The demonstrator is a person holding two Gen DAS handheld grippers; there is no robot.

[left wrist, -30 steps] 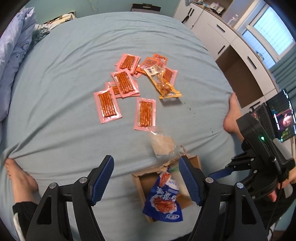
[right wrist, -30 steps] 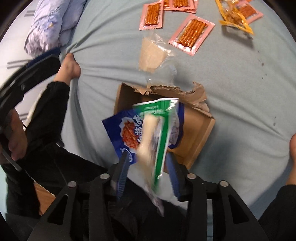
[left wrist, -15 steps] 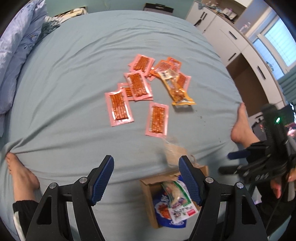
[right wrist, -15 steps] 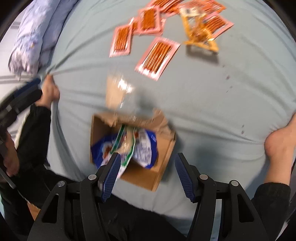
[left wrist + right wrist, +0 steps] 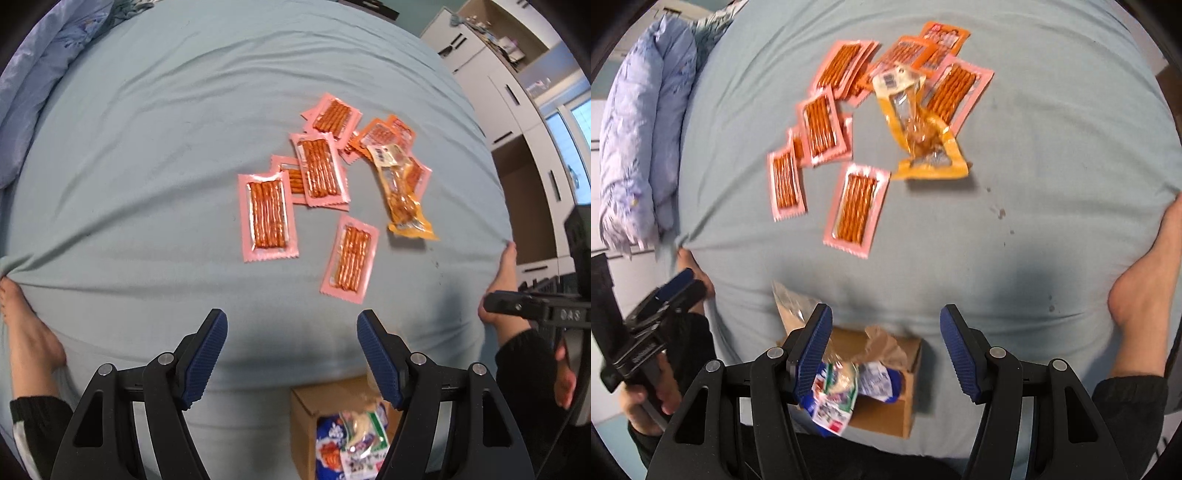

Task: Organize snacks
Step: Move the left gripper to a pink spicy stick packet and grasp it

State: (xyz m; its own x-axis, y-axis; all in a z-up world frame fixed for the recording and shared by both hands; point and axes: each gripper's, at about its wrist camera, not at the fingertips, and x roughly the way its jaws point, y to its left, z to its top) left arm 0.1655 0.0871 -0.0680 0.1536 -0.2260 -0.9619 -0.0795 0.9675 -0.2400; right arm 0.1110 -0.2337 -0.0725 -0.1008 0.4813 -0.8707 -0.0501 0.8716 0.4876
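Several pink packs of orange snack sticks and a yellow pouch lie scattered on the pale blue bed sheet. A torn cardboard box near the bed's front edge holds a blue bag and a green-and-white packet. My left gripper hangs open above the sheet, nothing between its fingers. My right gripper is open above the box, empty. A clear bag lies beside the box.
A rolled lilac duvet lies along the bed's left side. White cabinets stand past the right edge. The person's bare feet rest on the sheet at both sides. The other gripper shows at each view's edge.
My right gripper let the green-and-white packet drop into the box, opened wider and pulled back. My left gripper moved forward and down towards the pink packs; the box slid to its lower edge.
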